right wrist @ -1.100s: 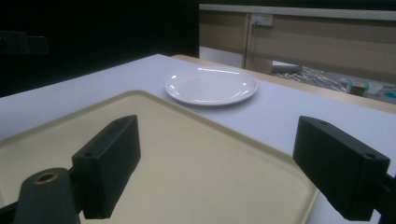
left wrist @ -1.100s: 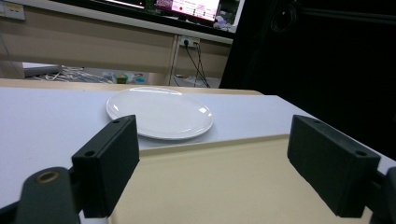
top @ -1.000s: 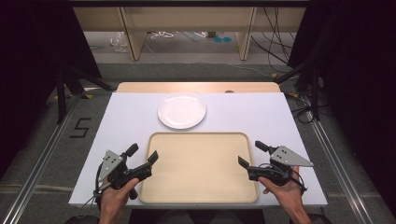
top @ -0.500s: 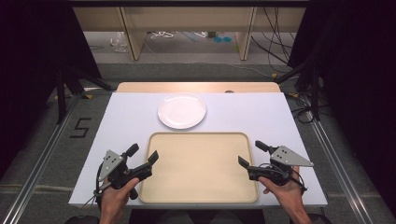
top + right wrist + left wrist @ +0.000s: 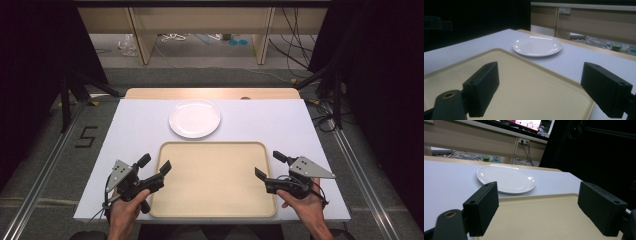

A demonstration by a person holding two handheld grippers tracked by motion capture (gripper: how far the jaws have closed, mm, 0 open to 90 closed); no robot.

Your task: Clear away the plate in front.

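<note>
A beige tray (image 5: 215, 180) lies near the table's front edge, with nothing on it. Behind it sits a round white plate (image 5: 194, 118), bare. My left gripper (image 5: 154, 164) is held over the tray's left rim, jaws wide apart and holding nothing. My right gripper (image 5: 270, 165) hovers at the tray's right rim, also open and holding nothing. In the left gripper view the tray (image 5: 544, 215) stretches between the jaws and the plate (image 5: 506, 178) lies beyond. The right gripper view shows the tray (image 5: 529, 85) and the plate (image 5: 537, 46) further off.
The white tabletop (image 5: 280, 125) ends in a wooden strip (image 5: 210, 93) at the back. Metal rails (image 5: 45, 165) run along the floor on both sides. A shelf unit with cables (image 5: 200, 37) stands behind the table.
</note>
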